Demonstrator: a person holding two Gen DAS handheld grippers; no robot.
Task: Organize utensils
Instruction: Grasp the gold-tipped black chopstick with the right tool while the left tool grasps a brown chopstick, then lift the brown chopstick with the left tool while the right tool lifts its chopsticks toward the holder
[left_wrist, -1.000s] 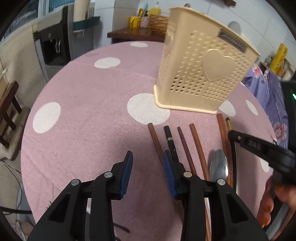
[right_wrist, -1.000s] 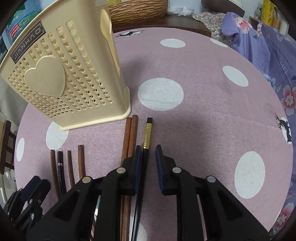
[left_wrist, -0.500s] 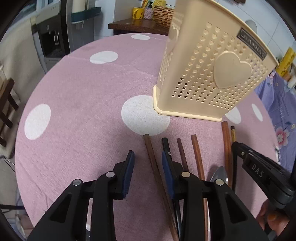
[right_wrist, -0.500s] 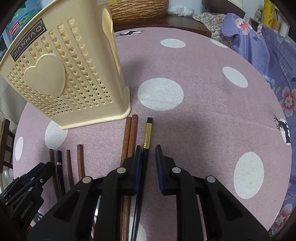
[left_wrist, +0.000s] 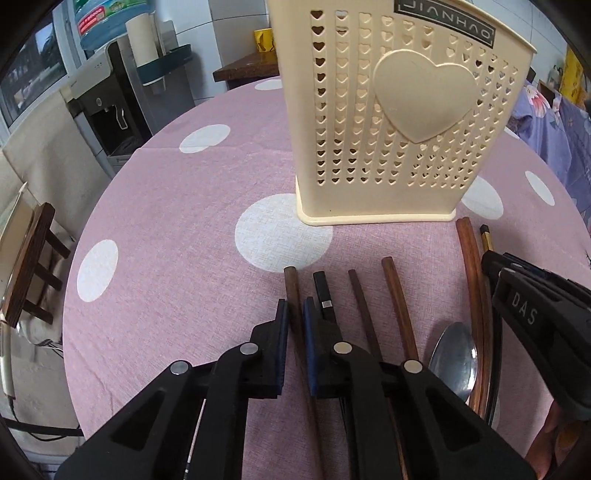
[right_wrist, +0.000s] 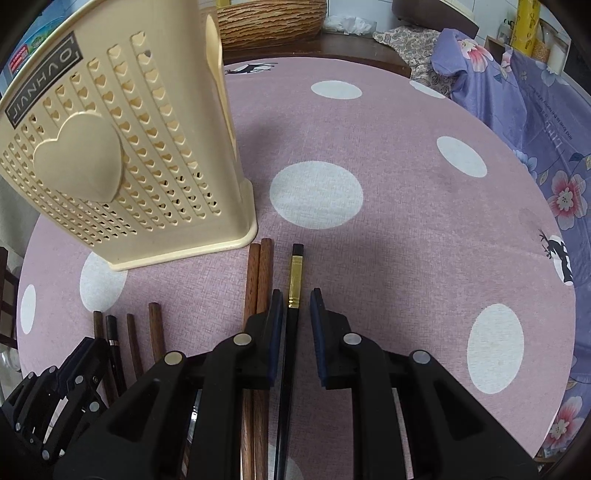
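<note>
A cream perforated utensil holder (left_wrist: 391, 122) stands on the pink dotted tablecloth; it also shows in the right wrist view (right_wrist: 122, 158). Several chopsticks lie in front of it. My left gripper (left_wrist: 294, 314) has closed on the leftmost brown chopstick (left_wrist: 291, 291), with a black chopstick (left_wrist: 323, 291) just to its right. My right gripper (right_wrist: 295, 306) straddles a black chopstick with a gold band (right_wrist: 295, 273), jaws narrowly apart and not touching it. A brown chopstick pair (right_wrist: 258, 273) lies to its left. A metal spoon (left_wrist: 452, 360) lies beside the pair.
A woven basket (right_wrist: 269, 18) sits on a dark sideboard beyond the table. A water dispenser (left_wrist: 114, 96) and a wooden chair (left_wrist: 33, 258) stand off the left edge. Purple floral cloth (right_wrist: 535, 122) lies along the right edge.
My left gripper moved left over the leftmost brown chopstick and its jaws closed on it. My right gripper stayed over the black gold-banded chopstick, its gap slightly wider.
</note>
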